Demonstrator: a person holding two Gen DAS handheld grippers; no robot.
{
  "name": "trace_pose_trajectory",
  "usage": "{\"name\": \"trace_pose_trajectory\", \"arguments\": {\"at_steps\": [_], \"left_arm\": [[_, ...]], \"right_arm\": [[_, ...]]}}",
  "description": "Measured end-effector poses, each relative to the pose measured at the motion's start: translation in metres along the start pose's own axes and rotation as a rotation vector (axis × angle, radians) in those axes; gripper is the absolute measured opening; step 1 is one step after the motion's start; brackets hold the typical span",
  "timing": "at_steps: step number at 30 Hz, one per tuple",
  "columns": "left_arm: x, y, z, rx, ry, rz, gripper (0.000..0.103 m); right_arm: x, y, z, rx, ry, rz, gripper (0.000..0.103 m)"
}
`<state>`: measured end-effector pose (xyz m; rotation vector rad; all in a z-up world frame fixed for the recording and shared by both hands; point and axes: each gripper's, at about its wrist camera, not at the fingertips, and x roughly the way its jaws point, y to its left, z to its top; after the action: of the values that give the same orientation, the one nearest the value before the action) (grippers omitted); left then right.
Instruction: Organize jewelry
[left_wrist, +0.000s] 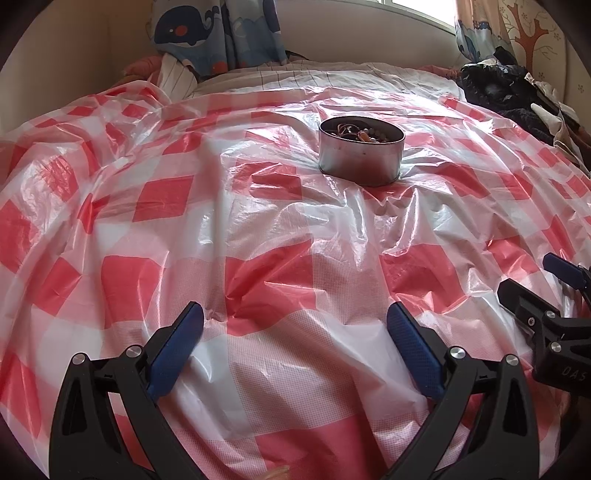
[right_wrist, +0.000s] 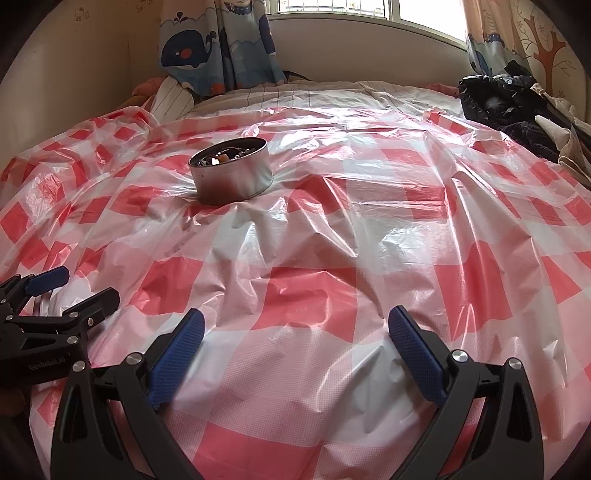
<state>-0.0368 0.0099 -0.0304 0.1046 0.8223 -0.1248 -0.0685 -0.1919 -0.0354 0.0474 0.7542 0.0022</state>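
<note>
- Both tools hang wide apart, nothing held: left tool (left_wrist: 295, 332), right tool (right_wrist: 295, 334).
- The round tin (left_wrist: 361, 149) of jewelry sits on the bed's checked plastic sheet (left_wrist: 258, 221), well ahead of both.
- It lies slightly right of the left tool, ahead-left of the right; neither looks clearly nearer.

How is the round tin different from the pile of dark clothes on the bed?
The tin is shiny grey metal with a firm round shape; the dark clothes are soft, black and crumpled. The tin stands upright, open-topped, with beads and jewelry inside; the clothes lie in a loose heap. The tin sits on the red checked plastic sheet; the clothes lie at its far right edge. Both rest on the bed.
</note>
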Motion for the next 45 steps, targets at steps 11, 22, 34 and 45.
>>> {"name": "trace_pose_trajectory", "arguments": {"at_steps": [11, 22, 34, 45], "left_arm": [[0.002, 0.002, -0.002, -0.009, 0.009, -0.012, 0.095], [0.005, 0.005, 0.0, -0.03, 0.025, -0.031, 0.096], [0.008, 0.007, 0.003, -0.044, 0.048, -0.032, 0.096], [0.01, 0.007, 0.005, -0.051, 0.057, -0.032, 0.096]], "right_arm": [[0.0, 0.0, 0.0, 0.0, 0.0, 0.0, 0.095], [0.0, 0.0, 0.0, -0.001, 0.001, -0.001, 0.095], [0.001, 0.001, 0.0, -0.002, 0.003, -0.002, 0.095], [0.001, 0.001, 0.0, -0.002, 0.004, -0.002, 0.095]]}}
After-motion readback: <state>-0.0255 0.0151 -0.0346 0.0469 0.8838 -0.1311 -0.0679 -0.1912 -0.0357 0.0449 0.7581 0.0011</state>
